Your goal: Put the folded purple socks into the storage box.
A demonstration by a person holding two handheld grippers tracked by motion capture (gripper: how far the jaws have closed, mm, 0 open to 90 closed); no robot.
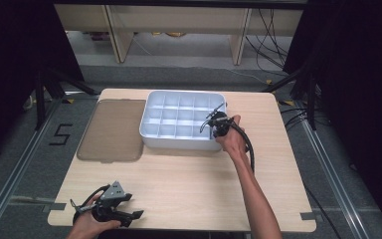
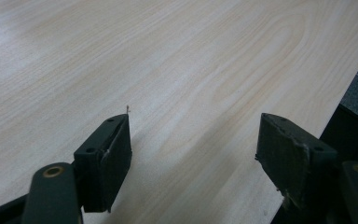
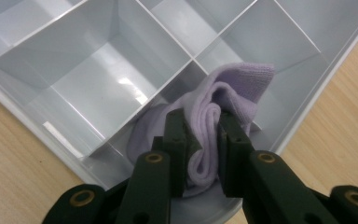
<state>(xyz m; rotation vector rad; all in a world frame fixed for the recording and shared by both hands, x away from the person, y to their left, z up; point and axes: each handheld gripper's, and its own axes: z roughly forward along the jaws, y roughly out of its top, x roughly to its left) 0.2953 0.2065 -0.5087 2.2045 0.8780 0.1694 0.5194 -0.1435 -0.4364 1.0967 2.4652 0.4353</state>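
A white tray split into many compartments stands at the middle of the far side of the wooden table. My right gripper hangs over the tray's near right corner. In the right gripper view its jaws are shut on a folded lilac cloth, which dips into the corner compartment of the tray. My left gripper rests at the near left of the table. Its jaws stand open over bare wood with nothing between them.
A flat brownish translucent lid lies on the table just left of the tray. The other compartments in view hold nothing. Bare wood spreads between the tray and the near edge. The table's edge runs close beside the left gripper.
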